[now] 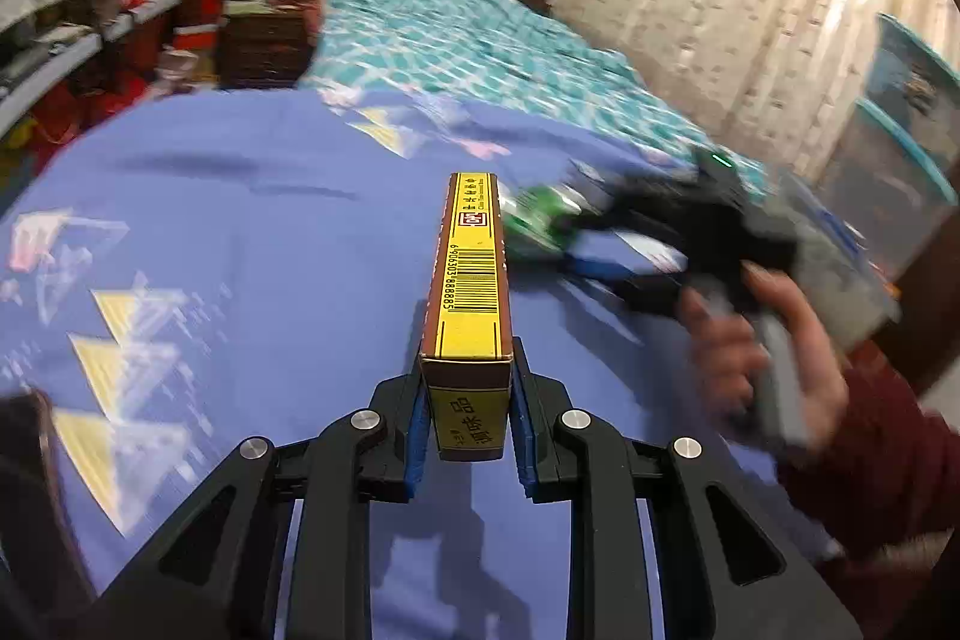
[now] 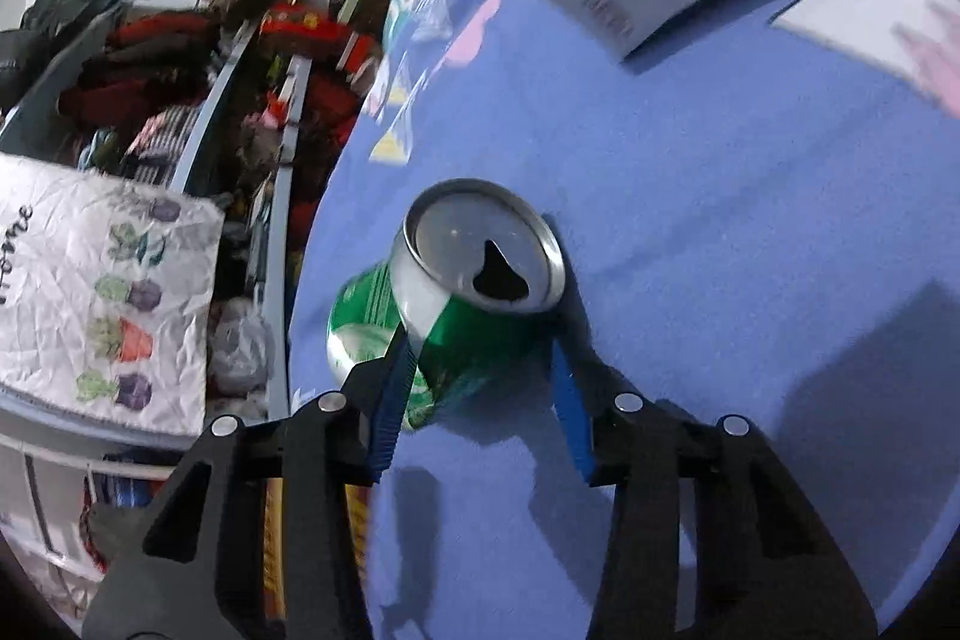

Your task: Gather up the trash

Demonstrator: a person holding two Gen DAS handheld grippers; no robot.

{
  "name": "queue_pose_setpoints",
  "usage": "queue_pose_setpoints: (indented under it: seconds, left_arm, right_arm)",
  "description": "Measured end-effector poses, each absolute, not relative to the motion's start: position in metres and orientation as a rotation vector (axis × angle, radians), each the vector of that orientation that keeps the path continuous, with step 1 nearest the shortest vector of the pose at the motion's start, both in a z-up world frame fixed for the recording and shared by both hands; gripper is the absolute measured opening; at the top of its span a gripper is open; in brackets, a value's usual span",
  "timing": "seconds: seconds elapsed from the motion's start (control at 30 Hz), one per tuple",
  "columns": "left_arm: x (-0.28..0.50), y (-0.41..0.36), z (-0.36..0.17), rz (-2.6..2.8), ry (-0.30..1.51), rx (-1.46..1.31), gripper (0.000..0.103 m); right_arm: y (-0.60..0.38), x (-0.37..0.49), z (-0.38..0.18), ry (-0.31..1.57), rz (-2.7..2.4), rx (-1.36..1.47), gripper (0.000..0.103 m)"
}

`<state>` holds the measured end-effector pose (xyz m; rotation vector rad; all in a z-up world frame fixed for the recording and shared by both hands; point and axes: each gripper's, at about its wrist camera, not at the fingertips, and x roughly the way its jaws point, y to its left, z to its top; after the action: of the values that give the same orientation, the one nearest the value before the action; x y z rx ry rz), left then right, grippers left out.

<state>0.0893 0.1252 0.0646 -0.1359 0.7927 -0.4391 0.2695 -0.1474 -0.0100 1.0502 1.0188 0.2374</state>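
We are straddling the dented green aluminium drink can [image 2: 462, 304] with the right gripper [image 2: 480, 388]. The can is lying tilted on the blue bedsheet [image 2: 720, 220], long axis running up-right, mouth pointing away, between half-open jaws; whether the pads are touching we cannot tell. Our left gripper [image 1: 468, 418], left of the can, is clamping the long yellow-brown cardboard box [image 1: 471, 274], stiff and flat-sided.
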Motion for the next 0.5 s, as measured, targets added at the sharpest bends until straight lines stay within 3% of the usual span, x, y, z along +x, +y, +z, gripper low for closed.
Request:
queue_pose_setpoints:
  seconds: [0.2,0.37,0.4,0.47,0.5]
  left_arm:
    - [0.163,0.101,0.066,-0.279,0.786,-0.066,0.021]
    - [0.206,0.068,0.041,-0.308,0.902,-0.051,0.021]
    - [0.203,0.061,0.04,-0.328,0.909,-0.04,0.021]
    - [0.192,0.052,0.042,-0.326,0.886,0.01,0.022]
    - [0.184,0.05,0.044,-0.326,0.877,0.027,0.022]
  right_arm:
    - [-0.141,0.267,-0.01,1.026,0.261,1.058,0.048]
    - [-0.14,0.269,-0.014,1.029,0.276,1.074,0.047]
    - [-0.14,0.27,-0.015,1.03,0.281,1.076,0.045]
    - [-0.144,0.27,-0.016,1.026,0.293,1.075,0.028]
    - [-0.147,0.268,-0.014,1.022,0.307,1.065,0.028]
